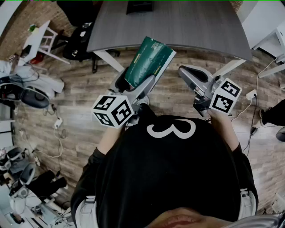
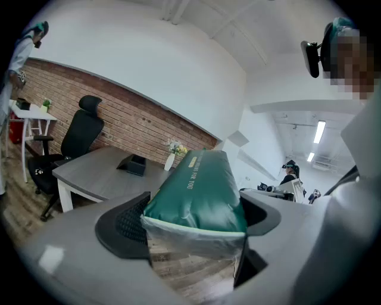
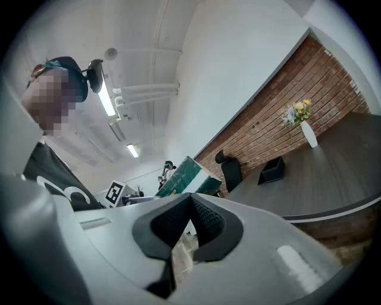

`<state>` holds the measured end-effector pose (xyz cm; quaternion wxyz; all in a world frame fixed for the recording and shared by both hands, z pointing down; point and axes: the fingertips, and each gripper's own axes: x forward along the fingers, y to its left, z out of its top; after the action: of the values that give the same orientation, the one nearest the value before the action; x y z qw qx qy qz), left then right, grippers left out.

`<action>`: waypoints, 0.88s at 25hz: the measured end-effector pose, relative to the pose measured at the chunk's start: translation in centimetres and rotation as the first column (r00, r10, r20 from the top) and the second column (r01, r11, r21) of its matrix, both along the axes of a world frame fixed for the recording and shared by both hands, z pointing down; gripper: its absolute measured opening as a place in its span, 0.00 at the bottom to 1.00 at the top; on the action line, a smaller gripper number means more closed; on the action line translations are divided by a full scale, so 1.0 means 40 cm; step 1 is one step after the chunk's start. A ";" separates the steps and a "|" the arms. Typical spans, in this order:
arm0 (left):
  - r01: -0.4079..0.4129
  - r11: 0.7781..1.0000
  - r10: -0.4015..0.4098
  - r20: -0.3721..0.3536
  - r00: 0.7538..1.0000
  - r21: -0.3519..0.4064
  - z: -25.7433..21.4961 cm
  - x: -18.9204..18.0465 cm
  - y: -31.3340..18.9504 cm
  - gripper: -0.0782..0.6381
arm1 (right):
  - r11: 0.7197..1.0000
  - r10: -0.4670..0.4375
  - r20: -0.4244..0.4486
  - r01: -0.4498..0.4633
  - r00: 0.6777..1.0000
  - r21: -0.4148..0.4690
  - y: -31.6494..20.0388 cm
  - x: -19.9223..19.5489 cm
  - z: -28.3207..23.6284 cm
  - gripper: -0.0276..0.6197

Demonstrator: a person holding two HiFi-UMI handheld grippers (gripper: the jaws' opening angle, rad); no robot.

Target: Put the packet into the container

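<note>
Left gripper view shows the green packet standing between the two jaws, which are spread wide and press on its sides, so the left gripper is grasping the packet by its near end. The packet is held up in the air, above the wooden floor, and it does not touch the table.

In the head view, the long axis of the packet runs away from the person, toward the far side, with a small lean to the right. Its free end comes close to the near edge of the table. A dark open box stands on the far part of the table, and I judge that this is the container. It lies almost straight ahead of the packet and well apart from it.

The right gripper hangs just to the right of the packet with its jaws closed together and nothing between them.

The left hand is the one that carries the load, so I think the coming move is a reach forward over the table along the packet's own axis.
</note>
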<state>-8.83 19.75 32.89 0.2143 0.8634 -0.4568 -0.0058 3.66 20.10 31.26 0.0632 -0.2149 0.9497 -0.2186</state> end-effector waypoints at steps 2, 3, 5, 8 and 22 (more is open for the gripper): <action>0.000 1.000 0.000 0.000 1.000 -0.002 0.006 -0.001 -0.004 0.76 | 1.000 0.001 -0.002 -0.001 1.000 -0.003 -0.005 -0.002 0.006 0.04; 0.000 1.000 0.000 0.000 1.000 -0.003 0.009 -0.001 -0.006 0.76 | 1.000 0.002 -0.003 -0.002 1.000 -0.005 -0.007 -0.002 0.008 0.04; 0.001 1.000 -0.001 0.002 1.000 -0.003 0.012 -0.002 -0.008 0.76 | 1.000 0.005 -0.003 -0.005 1.000 -0.010 -0.009 -0.002 0.012 0.04; 0.006 1.000 -0.006 0.008 1.000 -0.005 0.016 -0.003 -0.011 0.76 | 1.000 0.002 0.008 -0.002 1.000 -0.027 -0.009 -0.001 0.015 0.04; 0.023 0.999 -0.022 0.011 1.000 -0.049 0.031 0.009 -0.024 0.76 | 0.997 -0.013 0.053 0.018 0.998 -0.081 -0.017 0.004 0.048 0.05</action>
<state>-8.47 18.79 34.12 0.2331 0.8526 -0.4676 0.0074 3.83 19.42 33.19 0.0778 -0.2041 0.9397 -0.2631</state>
